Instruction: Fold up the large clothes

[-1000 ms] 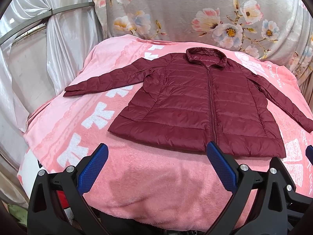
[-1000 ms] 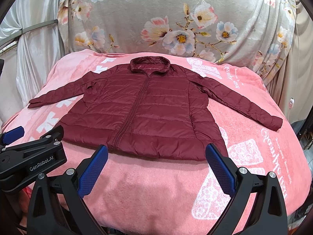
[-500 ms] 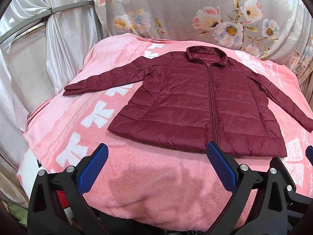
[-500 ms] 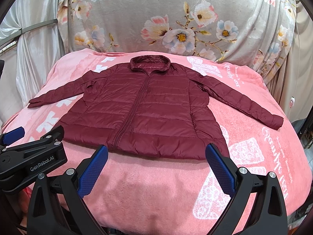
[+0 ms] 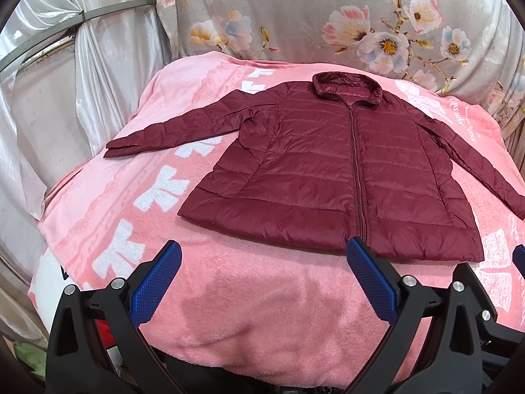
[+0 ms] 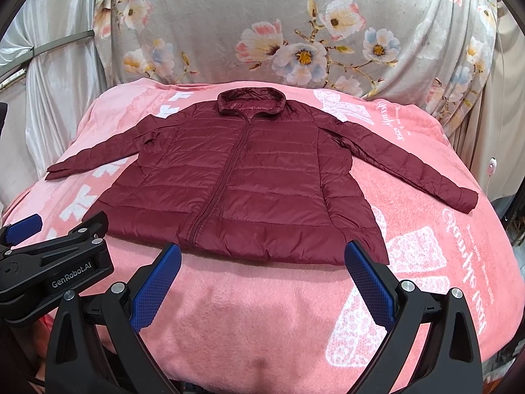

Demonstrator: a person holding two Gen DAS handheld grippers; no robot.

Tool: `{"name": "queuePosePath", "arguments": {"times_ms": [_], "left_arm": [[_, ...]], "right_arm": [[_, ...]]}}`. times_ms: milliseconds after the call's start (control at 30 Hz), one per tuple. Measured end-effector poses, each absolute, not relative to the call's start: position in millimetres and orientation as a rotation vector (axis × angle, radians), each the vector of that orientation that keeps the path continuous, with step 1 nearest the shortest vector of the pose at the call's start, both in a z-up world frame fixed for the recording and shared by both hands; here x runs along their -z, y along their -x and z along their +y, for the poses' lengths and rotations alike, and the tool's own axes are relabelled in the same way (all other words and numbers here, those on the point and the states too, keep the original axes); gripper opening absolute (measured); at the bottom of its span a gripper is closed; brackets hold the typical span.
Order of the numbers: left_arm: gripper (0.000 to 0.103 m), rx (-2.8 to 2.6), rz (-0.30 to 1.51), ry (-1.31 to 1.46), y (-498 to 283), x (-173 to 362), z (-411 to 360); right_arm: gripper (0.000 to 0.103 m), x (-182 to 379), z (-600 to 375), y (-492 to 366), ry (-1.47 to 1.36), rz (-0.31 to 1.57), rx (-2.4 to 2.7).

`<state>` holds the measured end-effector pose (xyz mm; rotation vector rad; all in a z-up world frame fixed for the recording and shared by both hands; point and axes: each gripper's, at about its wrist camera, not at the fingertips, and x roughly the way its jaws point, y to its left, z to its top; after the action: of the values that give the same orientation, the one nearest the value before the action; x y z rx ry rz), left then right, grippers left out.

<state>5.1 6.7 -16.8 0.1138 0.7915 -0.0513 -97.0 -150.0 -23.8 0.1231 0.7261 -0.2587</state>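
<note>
— Black plastic frames on both, left gripper [image 5: 262, 282] and right gripper [image 6: 262, 282] alike?
— Yes. Blue pads [image 5: 154, 287] with fine diamond knurling on each finger, inner faces only.
— Fasteners?
— Round silver screw heads [image 6: 406, 285] at the finger pivots, paired on either side.
— Markings?
— White "GenRobot.AI" lettering [image 6: 71, 280] along the side of the left unit, seen from the right wrist view.

Both tools [image 5: 262, 282] [image 6: 262, 282] wide apart, empty
</note>
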Motion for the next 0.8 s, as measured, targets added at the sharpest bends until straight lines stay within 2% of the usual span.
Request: {"name": "queuePosePath", "arguments": {"times_ms": [800], "left_arm": [[0.098, 0.051, 0.8, -0.112, -7.4, 21.2, 9.3]], "right_arm": [[0.098, 27.1, -149.4, 96.6, -0.12, 0.734, 0.261]]}}
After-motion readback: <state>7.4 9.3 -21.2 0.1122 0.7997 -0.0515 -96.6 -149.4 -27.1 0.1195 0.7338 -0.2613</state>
